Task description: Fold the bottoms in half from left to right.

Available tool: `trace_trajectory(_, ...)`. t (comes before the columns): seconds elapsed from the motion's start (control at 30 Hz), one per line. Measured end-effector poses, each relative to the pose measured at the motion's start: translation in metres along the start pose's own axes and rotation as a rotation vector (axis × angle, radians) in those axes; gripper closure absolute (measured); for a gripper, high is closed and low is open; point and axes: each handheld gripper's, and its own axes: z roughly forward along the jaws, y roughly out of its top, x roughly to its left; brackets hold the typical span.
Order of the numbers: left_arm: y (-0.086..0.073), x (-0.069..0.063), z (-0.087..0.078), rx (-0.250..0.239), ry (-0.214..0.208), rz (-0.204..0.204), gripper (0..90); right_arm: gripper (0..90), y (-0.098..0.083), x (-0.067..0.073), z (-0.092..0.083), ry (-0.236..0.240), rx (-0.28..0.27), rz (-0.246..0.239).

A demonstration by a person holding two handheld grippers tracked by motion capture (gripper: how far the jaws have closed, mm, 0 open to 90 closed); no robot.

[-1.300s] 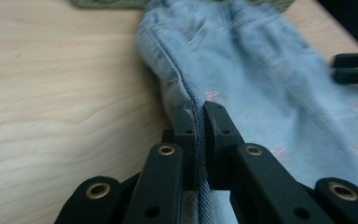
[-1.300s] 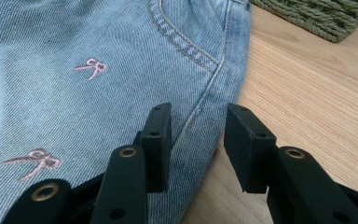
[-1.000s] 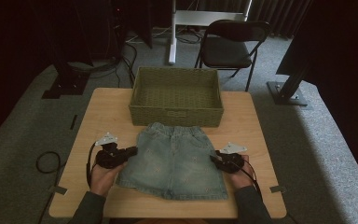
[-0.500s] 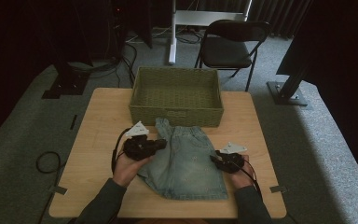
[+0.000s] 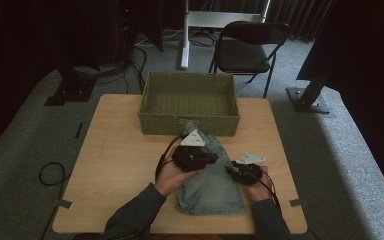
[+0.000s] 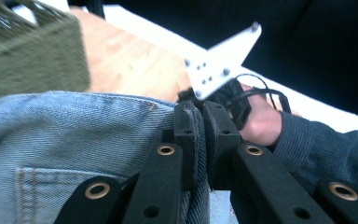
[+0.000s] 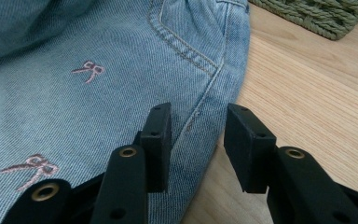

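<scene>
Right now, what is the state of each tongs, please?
Left tongs: closed, pinching a fold of the denim shorts.
Right tongs: open, straddling the shorts' side edge, pads not pressing it.

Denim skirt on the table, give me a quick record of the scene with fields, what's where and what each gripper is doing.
item: denim skirt, partly folded, its left side carried over toward the right
item detail: small pink embroidered bows on the fabric
surface: wooden table
container: green woven basket behind the skirt, nothing in it
left gripper: jaws pinched shut on a fold of the skirt, held over its middle
right gripper: jaws apart, astride the skirt's right edge, not pressing it
background: black chair beyond the table
</scene>
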Motion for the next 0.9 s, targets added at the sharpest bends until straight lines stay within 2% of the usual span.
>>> trace_trajectory(0.07, -0.002, 0.005, 0.009, 0.033, -0.041, -0.021, 81.1, 60.3, 0.000, 0.000, 0.000, -0.002, 0.002, -0.001)
trace_trajectory(0.13, -0.004, 0.009, 0.010, 0.017, -0.073, -0.039, 75.5, 59.8, 0.000, 0.000, -0.001, -0.002, 0.002, 0.000)
trace_trajectory(0.27, -0.006, 0.015, -0.005, -0.028, -0.061, -0.048, 70.5, 59.4, 0.000, 0.000, -0.001, -0.002, 0.002, -0.001)
trace_trajectory(0.37, -0.010, 0.023, -0.020, -0.049, -0.021, -0.062, 69.3, 59.2, 0.000, 0.000, -0.001, -0.005, 0.003, -0.003)
trace_trajectory(0.43, -0.016, 0.029, -0.027, -0.044, 0.021, -0.069, 69.1, 59.0, 0.001, 0.000, -0.002, -0.008, 0.005, -0.004)
trace_trajectory(0.5, -0.026, 0.036, -0.033, -0.028, 0.062, -0.082, 69.0, 58.9, 0.001, 0.001, -0.003, -0.015, 0.006, -0.002)
trace_trajectory(0.6, -0.045, 0.048, -0.036, -0.003, 0.097, -0.130, 69.1, 58.4, 0.005, 0.004, -0.007, -0.020, 0.001, -0.003)
trace_trajectory(0.9, -0.091, 0.073, -0.038, 0.051, 0.155, -0.229, 69.6, 57.1, 0.017, 0.019, -0.018, -0.007, -0.029, -0.045)
